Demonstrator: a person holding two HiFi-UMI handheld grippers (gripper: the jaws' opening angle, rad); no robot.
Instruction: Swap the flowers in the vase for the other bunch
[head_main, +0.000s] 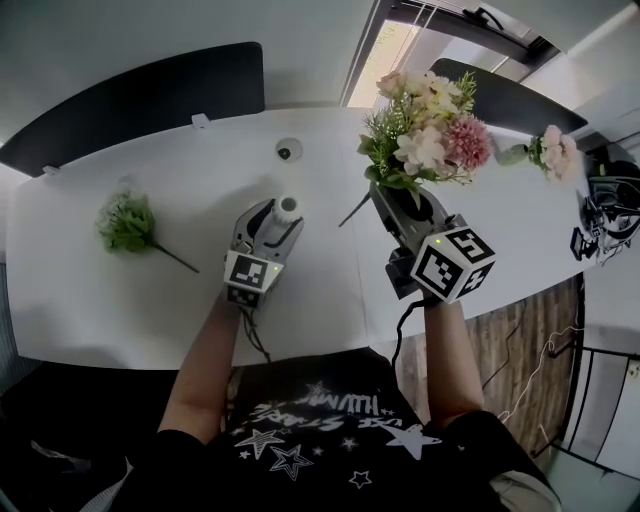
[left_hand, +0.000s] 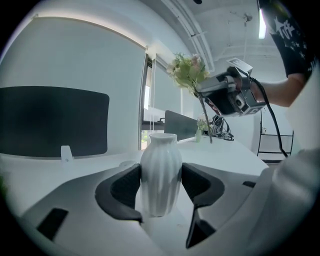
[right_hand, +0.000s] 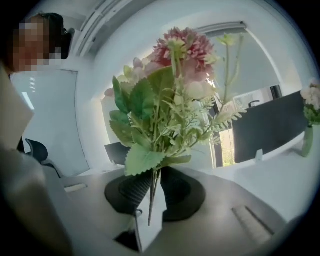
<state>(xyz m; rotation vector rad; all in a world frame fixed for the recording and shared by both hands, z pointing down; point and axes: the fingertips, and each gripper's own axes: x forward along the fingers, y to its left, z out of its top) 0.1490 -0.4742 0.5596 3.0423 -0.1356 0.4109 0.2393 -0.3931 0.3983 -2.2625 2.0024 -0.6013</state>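
A white ribbed vase (head_main: 288, 208) stands on the white table (head_main: 150, 300) with nothing in it, and my left gripper (head_main: 279, 222) is shut on it. In the left gripper view both dark pads (left_hand: 125, 187) press the sides of the vase (left_hand: 160, 172). My right gripper (head_main: 390, 193) is raised over the table to the right and is shut on the thin stems of a bunch of pink and cream flowers (head_main: 430, 130). In the right gripper view the bunch (right_hand: 170, 105) rises from between the pads, and the stem ends hang below them. A green bunch (head_main: 128, 224) lies on the table at the left.
A small round white object (head_main: 289, 150) sits on the table behind the vase. A small vase with pink flowers (head_main: 553, 150) stands at the far right, near black cables and gear (head_main: 608, 215). Dark chair backs (head_main: 130, 100) line the table's far side.
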